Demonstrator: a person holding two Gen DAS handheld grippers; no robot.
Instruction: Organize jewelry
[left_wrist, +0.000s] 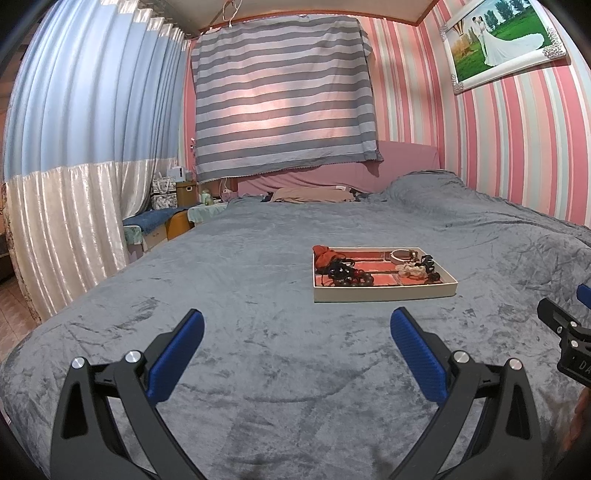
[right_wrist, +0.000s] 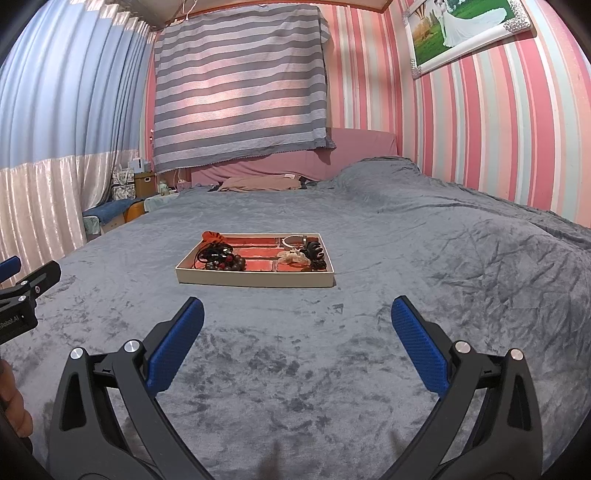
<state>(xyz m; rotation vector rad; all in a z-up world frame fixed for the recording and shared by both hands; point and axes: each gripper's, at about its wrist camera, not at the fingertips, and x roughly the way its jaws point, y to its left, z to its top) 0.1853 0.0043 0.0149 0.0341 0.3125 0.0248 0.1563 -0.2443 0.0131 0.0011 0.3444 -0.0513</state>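
The tray (right_wrist: 255, 278) lies on the bed (right_wrist: 406, 258), ahead of both my grippers, long side across. From my right gripper (right_wrist: 297, 314) it is ahead-left; from my left gripper (left_wrist: 297, 325) ahead-right. Both fingers are spread wide and empty. The right seems a little nearer.

Both tools match: the left gripper (left_wrist: 297, 321) and the right gripper (right_wrist: 297, 310) each have black angular arms with triangular cut-outs, round silver screw heads at the pivots, and ribbed blue fingers (right_wrist: 177, 343). White lettering marks the left one's black body.
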